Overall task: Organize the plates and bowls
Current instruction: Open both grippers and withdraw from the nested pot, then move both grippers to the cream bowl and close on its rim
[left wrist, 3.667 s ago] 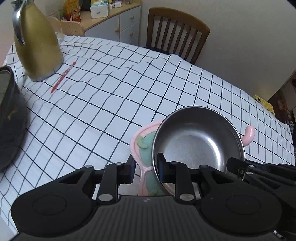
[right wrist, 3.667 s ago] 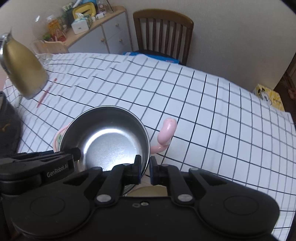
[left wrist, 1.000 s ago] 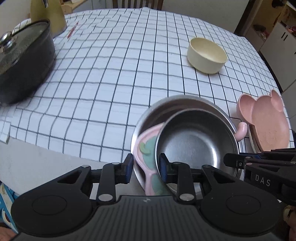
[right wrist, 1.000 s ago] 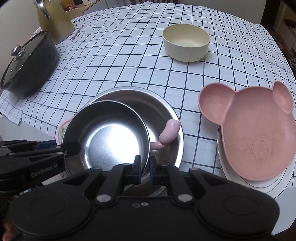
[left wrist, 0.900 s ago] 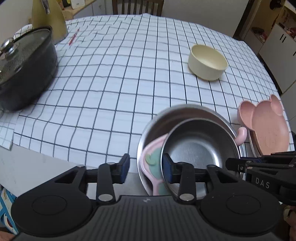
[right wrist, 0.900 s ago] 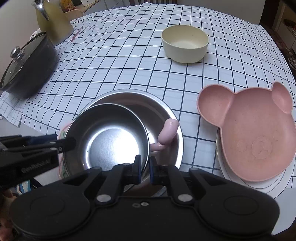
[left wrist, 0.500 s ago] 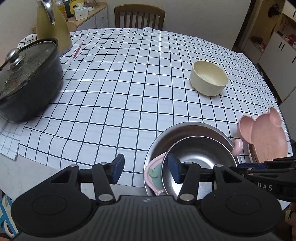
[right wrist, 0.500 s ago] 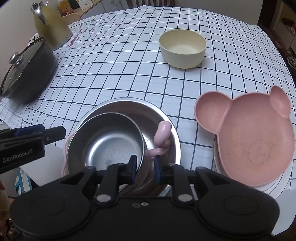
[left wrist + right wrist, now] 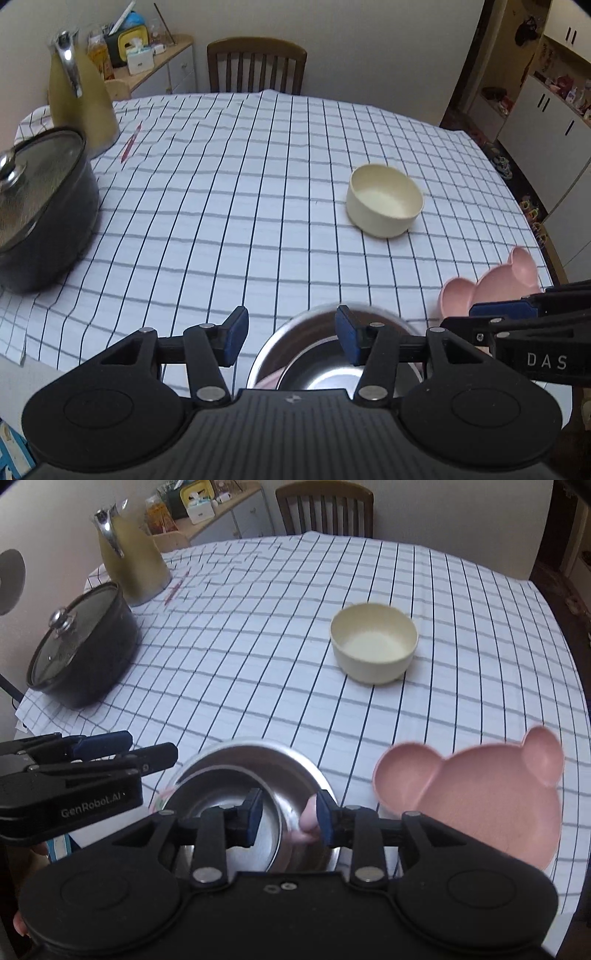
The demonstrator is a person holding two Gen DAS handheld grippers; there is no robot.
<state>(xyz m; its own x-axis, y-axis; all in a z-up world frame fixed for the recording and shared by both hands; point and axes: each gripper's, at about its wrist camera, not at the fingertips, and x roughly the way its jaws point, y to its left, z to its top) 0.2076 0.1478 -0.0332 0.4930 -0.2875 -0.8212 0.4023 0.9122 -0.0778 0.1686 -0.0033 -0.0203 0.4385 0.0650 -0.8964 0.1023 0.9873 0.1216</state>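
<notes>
**Op:** At the near edge of the table, at six o'clock in both wrist views, I now have the small steel bowl [image 9: 236, 834] sitting inside the large steel bowl [image 9: 295, 775], with the pink dish [image 9: 308, 823] tucked between them. A second ago both grippers were pinching that stack; now they are off it.

**Obs:** So both are free?

**Op:** Yes. My left gripper [image 9: 288, 334] has its fingers spread wide and empty, lifted back from the rim. My right gripper [image 9: 290, 814] is parted too, less widely, holding nothing; the pink handle shows in its gap but I can't say it touches either pad.

**Obs:** What does that mean for the tidy-up?

**Op:** I'd judge the steel nest finished. The pink bear plate [image 9: 480, 794] lies at three o'clock of the stack, close beside it; whether something sits under it I can't tell from here.

**Obs:** What's left?

**Op:** The cream bowl [image 9: 373, 642], alone at twelve to one o'clock, well apart from everything. I think it's next, probably with my right side. The black pot [image 9: 81, 653] and gold kettle [image 9: 133, 561] at ten o'clock are out of my way.
</notes>
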